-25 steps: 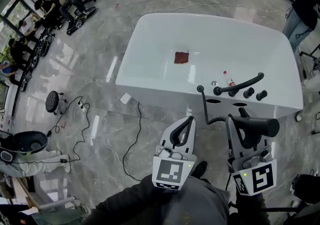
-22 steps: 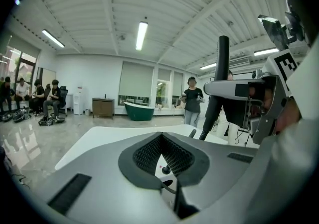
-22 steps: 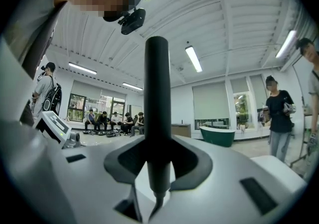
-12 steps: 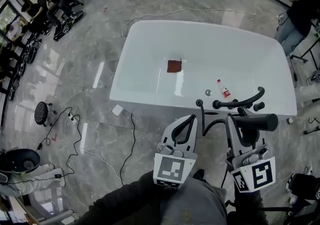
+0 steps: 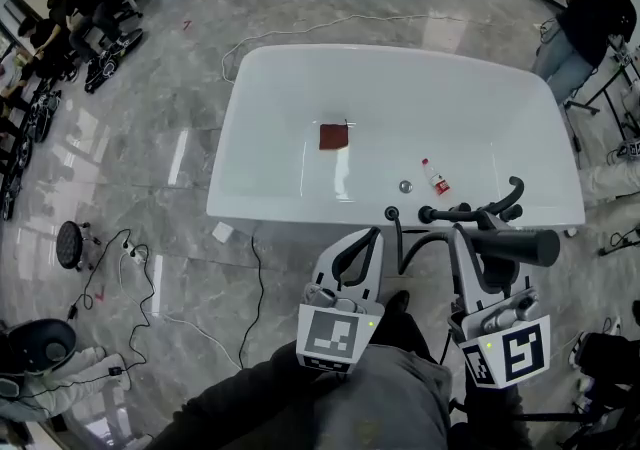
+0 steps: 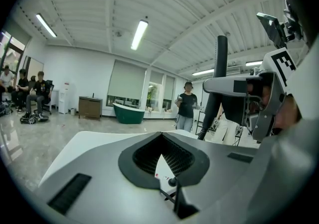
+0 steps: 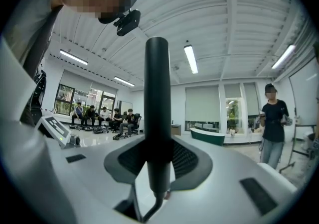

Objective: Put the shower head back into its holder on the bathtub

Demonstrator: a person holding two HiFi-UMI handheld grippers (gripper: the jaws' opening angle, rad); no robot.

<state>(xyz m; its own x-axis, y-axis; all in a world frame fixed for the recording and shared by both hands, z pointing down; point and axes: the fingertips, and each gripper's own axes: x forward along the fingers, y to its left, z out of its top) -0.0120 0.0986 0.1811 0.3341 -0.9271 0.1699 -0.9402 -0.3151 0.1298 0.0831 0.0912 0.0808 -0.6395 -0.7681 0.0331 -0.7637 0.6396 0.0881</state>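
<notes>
The white bathtub (image 5: 250, 138) lies ahead of me. Its black faucet (image 5: 470, 209) and knobs stand on the near rim. My right gripper (image 5: 476, 238) is shut on the black shower head (image 5: 515, 246), held crosswise just short of that rim; in the right gripper view its handle (image 7: 157, 93) stands upright between the jaws. The black hose (image 5: 412, 241) loops from the rim to it. My left gripper (image 5: 372, 235) is beside it, shut with nothing in it (image 6: 162, 138). The holder itself I cannot make out.
Inside the tub lie a red-brown cloth (image 5: 333, 136), a small bottle (image 5: 435, 178) and the drain (image 5: 405, 185). Cables (image 5: 240, 288) trail over the marble floor at the left. A person (image 5: 590, 18) stands at the tub's far right; several people sit far left (image 5: 60, 8).
Both grippers have come closer to the tub's near rim, the right one carrying the shower head. The faucet now lies just beyond the fingertips.
</notes>
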